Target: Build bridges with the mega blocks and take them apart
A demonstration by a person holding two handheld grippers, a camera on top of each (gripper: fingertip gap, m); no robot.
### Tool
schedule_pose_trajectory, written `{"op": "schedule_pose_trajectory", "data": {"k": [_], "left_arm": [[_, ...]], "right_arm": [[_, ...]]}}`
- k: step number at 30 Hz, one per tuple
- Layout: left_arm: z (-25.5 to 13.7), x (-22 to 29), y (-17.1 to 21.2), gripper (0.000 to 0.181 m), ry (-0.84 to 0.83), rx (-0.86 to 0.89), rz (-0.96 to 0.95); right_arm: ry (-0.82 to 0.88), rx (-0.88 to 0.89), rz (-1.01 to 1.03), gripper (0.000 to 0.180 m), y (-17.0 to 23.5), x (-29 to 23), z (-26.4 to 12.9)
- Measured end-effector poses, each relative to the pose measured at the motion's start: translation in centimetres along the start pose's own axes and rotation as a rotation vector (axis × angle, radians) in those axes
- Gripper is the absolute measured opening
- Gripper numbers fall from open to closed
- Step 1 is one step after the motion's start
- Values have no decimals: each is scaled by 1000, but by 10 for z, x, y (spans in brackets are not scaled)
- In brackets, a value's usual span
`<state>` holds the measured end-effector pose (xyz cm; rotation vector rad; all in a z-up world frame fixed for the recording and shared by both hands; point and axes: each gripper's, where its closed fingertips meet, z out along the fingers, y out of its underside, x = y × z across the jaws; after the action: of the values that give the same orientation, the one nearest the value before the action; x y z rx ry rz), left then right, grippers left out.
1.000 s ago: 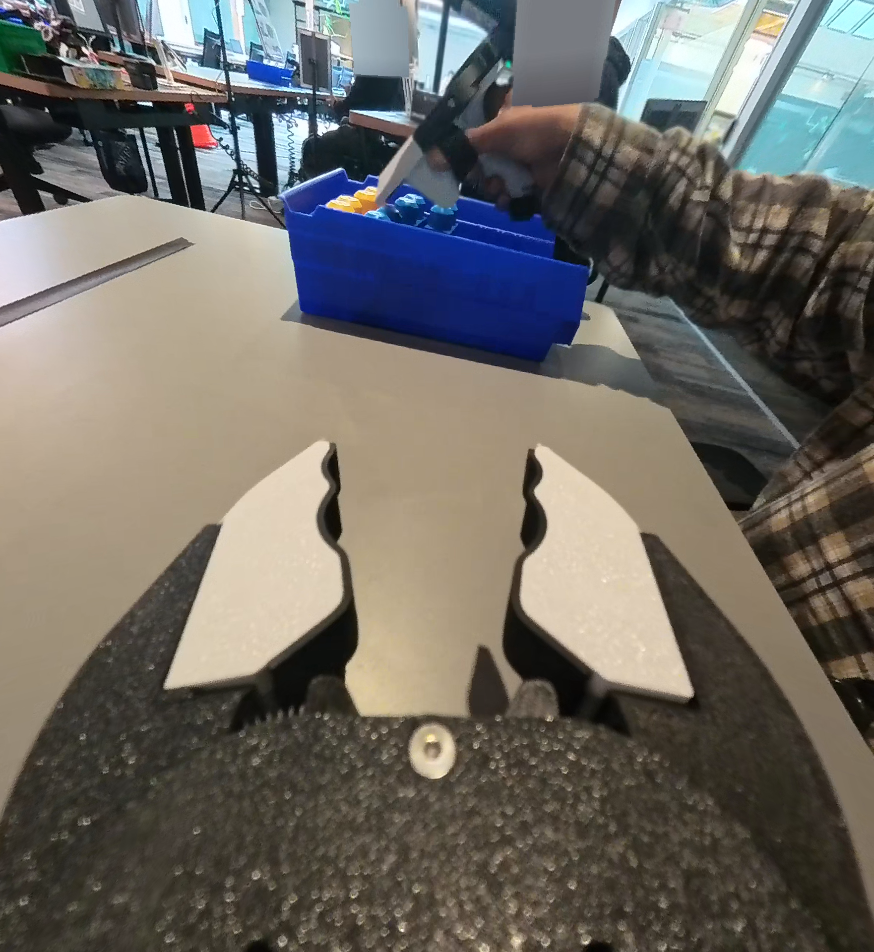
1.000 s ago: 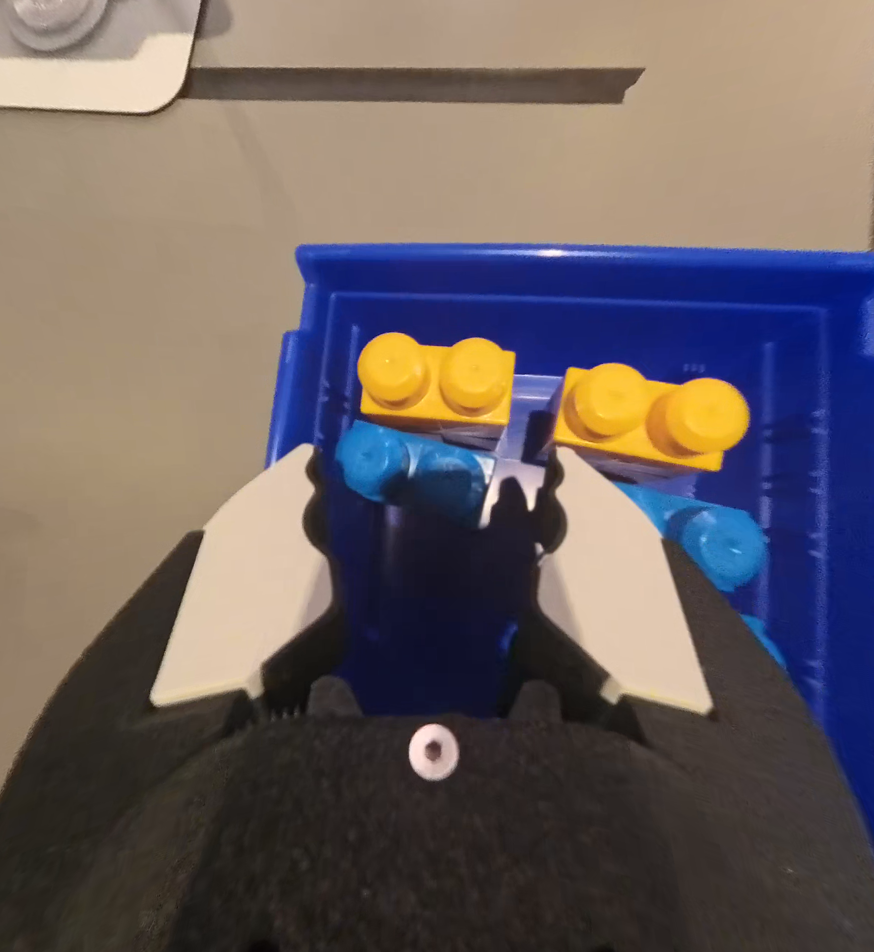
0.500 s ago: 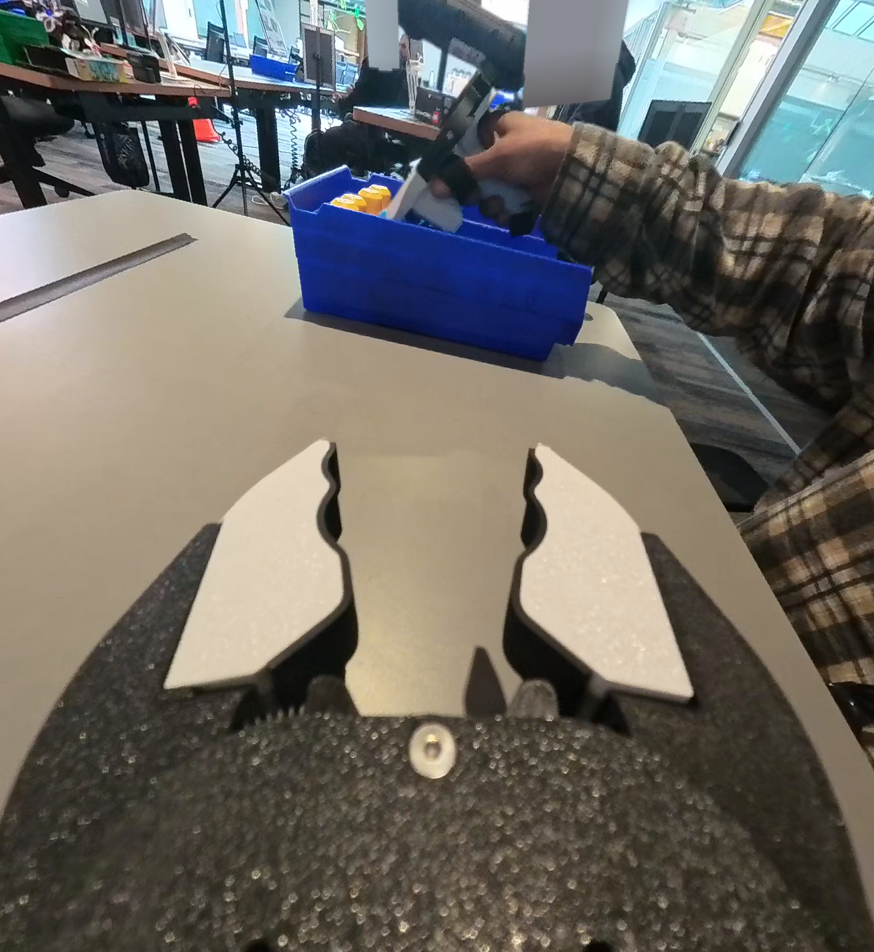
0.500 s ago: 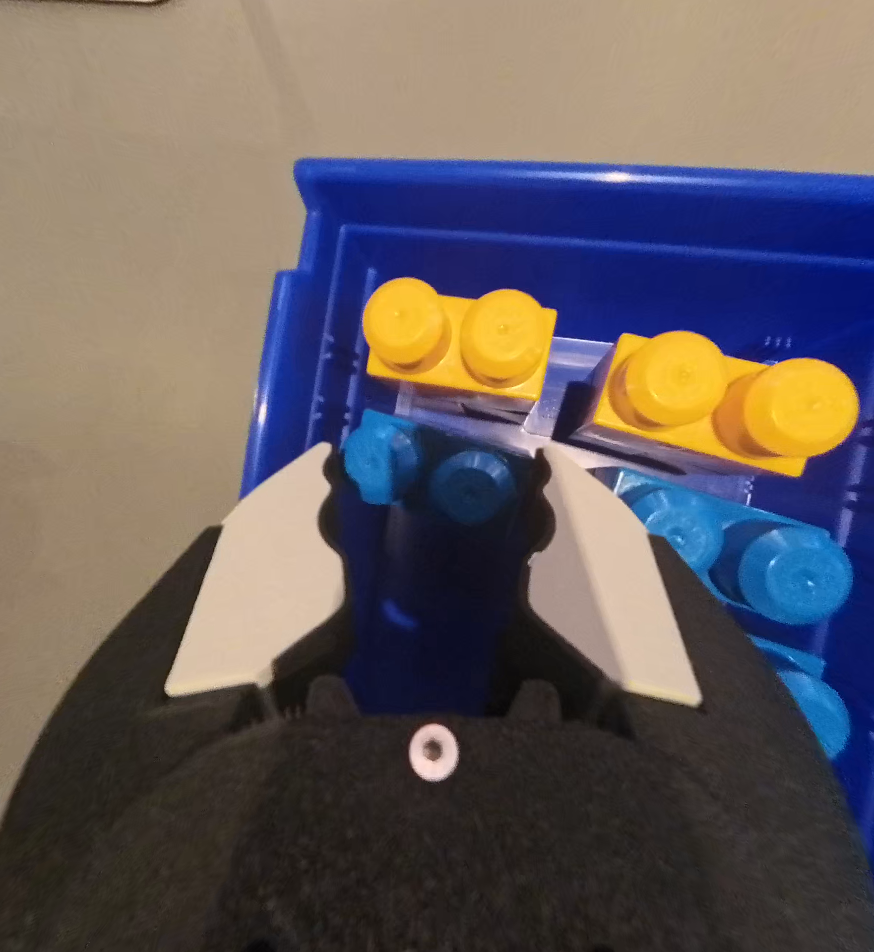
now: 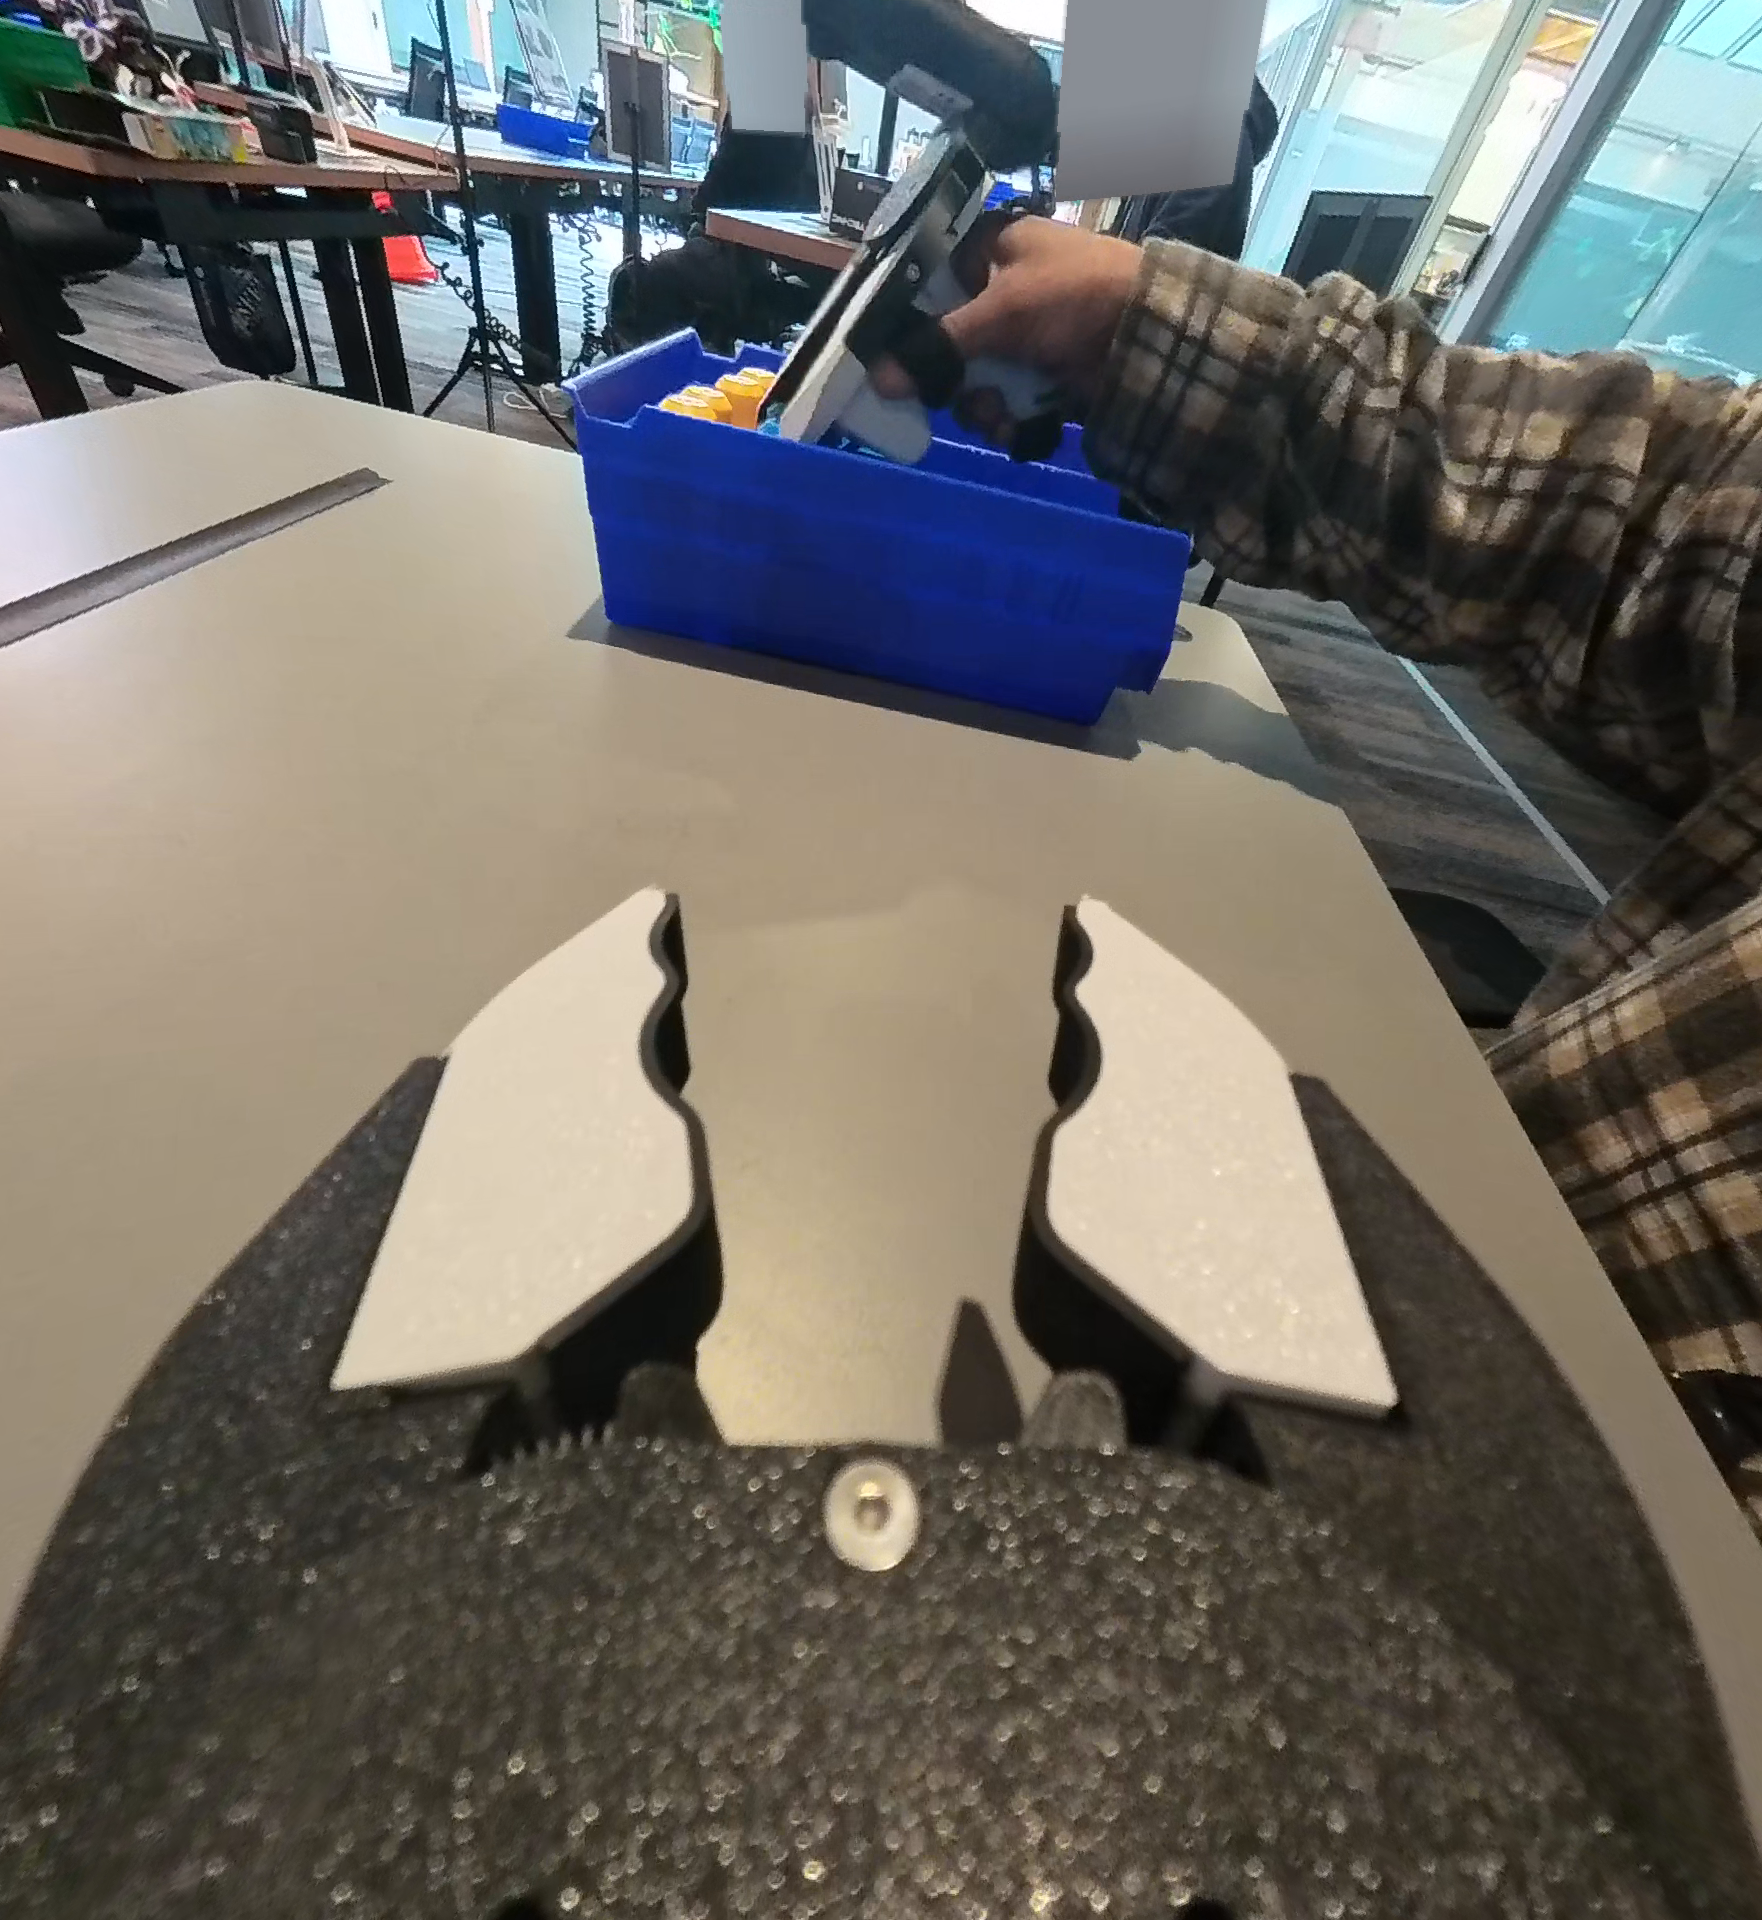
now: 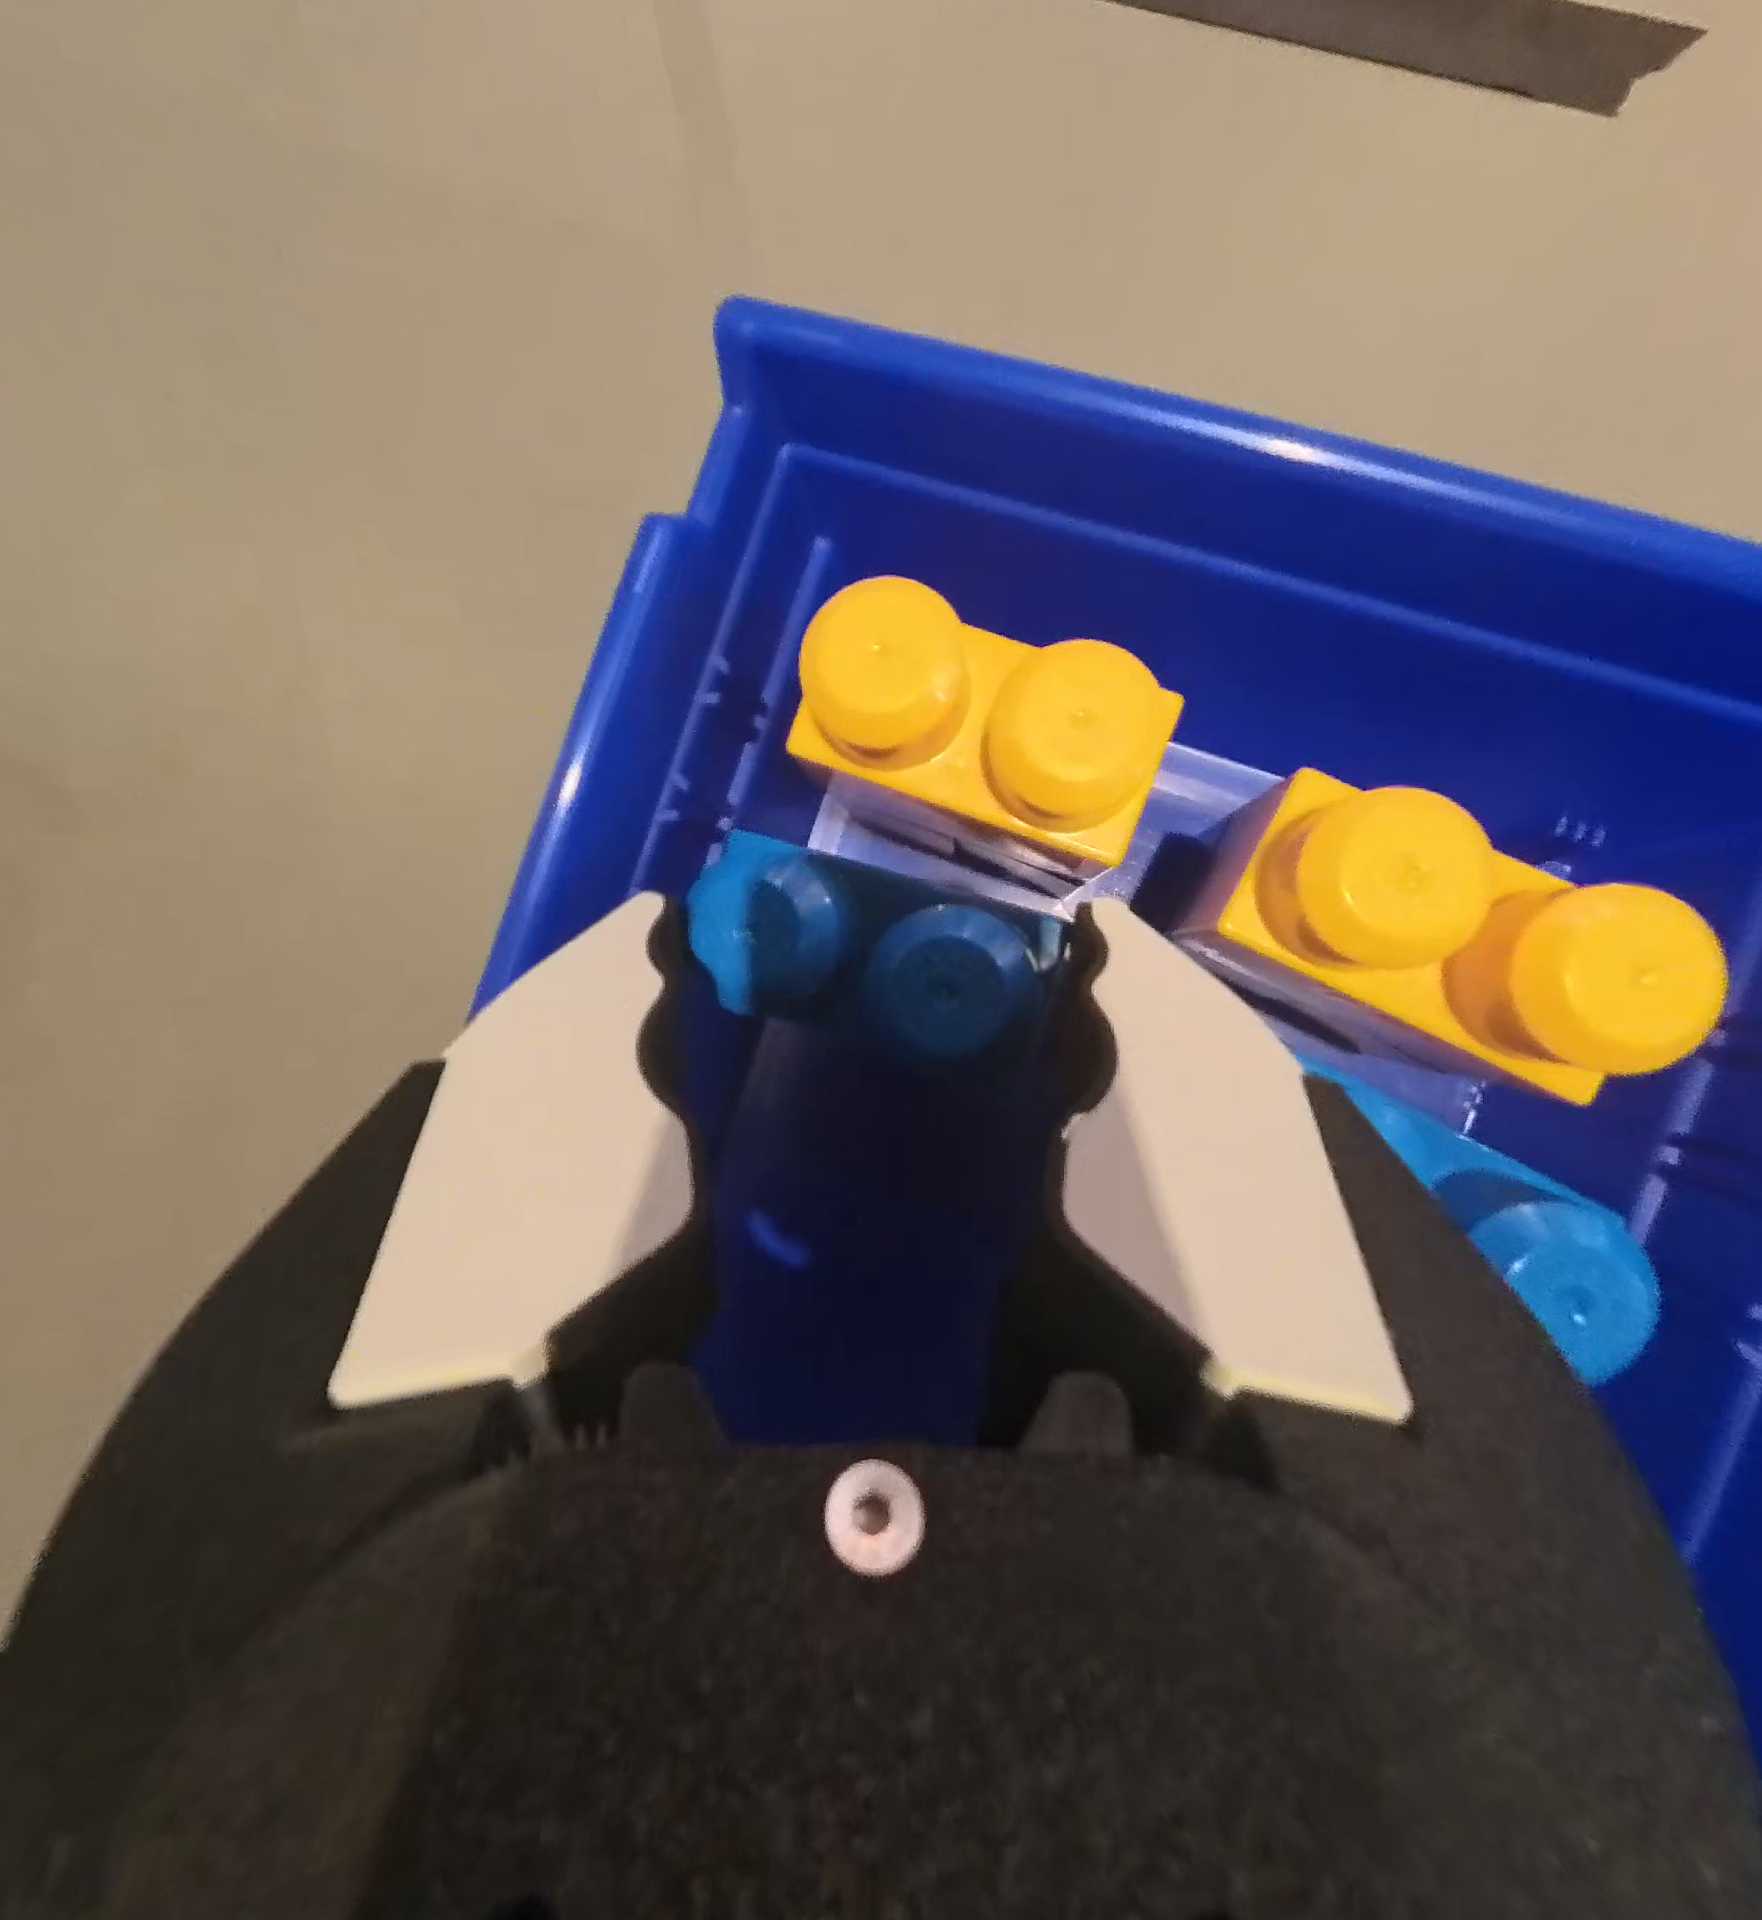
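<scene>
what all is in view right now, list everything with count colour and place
bin: one, blue, on the table's far right part
yellow blocks: two, two studs each, side by side at the bin's far end
blue blocks: at least two, teal-blue, nearer than the yellow ones; one lies between the right tongs' tips, one is partly hidden to the right
table: one, grey, with a dark slot at far left
desks and tripod: background, behind the table
plaid sleeve: one, reaching to the bin
left tongs: open, over bare table
right tongs: open, inside the bin, astride a blue block
</scene>
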<state>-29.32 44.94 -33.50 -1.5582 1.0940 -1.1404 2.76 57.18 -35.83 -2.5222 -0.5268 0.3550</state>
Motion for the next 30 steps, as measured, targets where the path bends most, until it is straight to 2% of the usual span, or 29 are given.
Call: {"op": "schedule_pose_trajectory", "data": {"k": [7, 11, 14, 17, 20, 22, 24, 28, 30], "left_arm": [[0, 0, 0, 68, 0, -1, 3], [-1, 0, 0, 68, 2, 3, -2], [-2, -1, -1, 68, 2, 8, -7], [-4, -2, -3, 68, -3, 16, -4], [-4, -3, -2, 68, -5, 17, -7], [-3, -3, -1, 68, -3, 13, -9], [-1, -2, 1, 68, -2, 6, -6], [2, 1, 2, 68, 1, -3, 1], [2, 1, 2, 68, -2, -7, 6]], "right_arm": [[11, 22, -31, 69, -5, 3, 1], [39, 71, -16, 92, -9, 7, -14], [76, 200, 16, 93, -23, 11, -53], [134, 448, 83, 87, -37, 16, -117], [246, 678, 115, 78, -30, 23, -176], [295, 721, 127, 74, -16, 28, -189], [279, 646, 118, 71, -2, 27, -175], [154, 395, 19, 71, 9, 6, -113], [181, 293, -23, 78, 8, 10, -87]]}}
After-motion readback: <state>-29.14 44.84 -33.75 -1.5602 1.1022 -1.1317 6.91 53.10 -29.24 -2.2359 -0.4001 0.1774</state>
